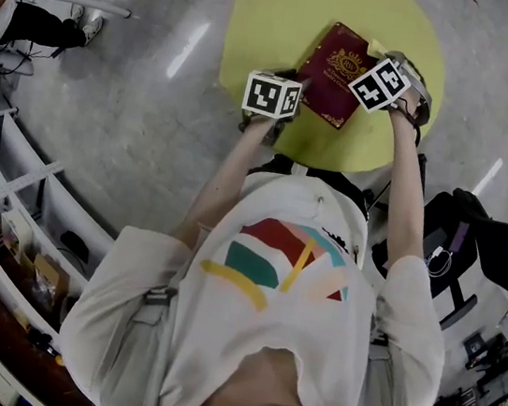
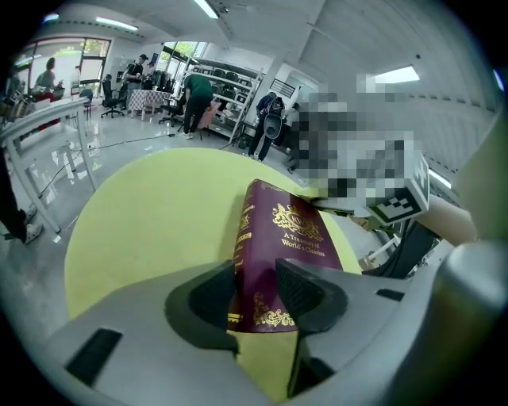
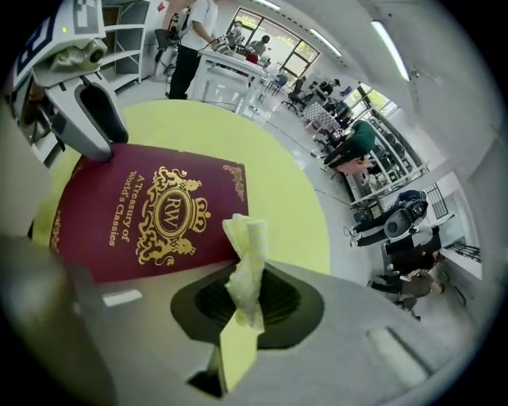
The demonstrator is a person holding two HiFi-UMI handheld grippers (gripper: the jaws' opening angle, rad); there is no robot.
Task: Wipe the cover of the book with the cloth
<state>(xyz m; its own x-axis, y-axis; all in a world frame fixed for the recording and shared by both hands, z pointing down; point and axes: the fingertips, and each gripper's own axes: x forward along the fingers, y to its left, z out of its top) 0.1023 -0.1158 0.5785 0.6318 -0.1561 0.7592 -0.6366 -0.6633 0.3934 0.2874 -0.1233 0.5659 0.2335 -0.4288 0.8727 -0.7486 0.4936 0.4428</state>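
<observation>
1. Your left gripper [image 2: 258, 284] is clenched on the near end of the maroon hardcover book with gold lettering [image 2: 295, 238], with one pad on the spine side and one on the cover.
2. The book rests on the round yellow-green table [image 2: 151, 214].
3. Your right gripper [image 3: 246, 300] grasps a crumpled pale yellow cloth [image 3: 248, 250] just beside the book's edge.

Maroon book [image 1: 337, 76], gold crest, on yellow table [image 1: 282, 12], pale yellow cloth [image 3: 246, 270] bunched by its corner
</observation>
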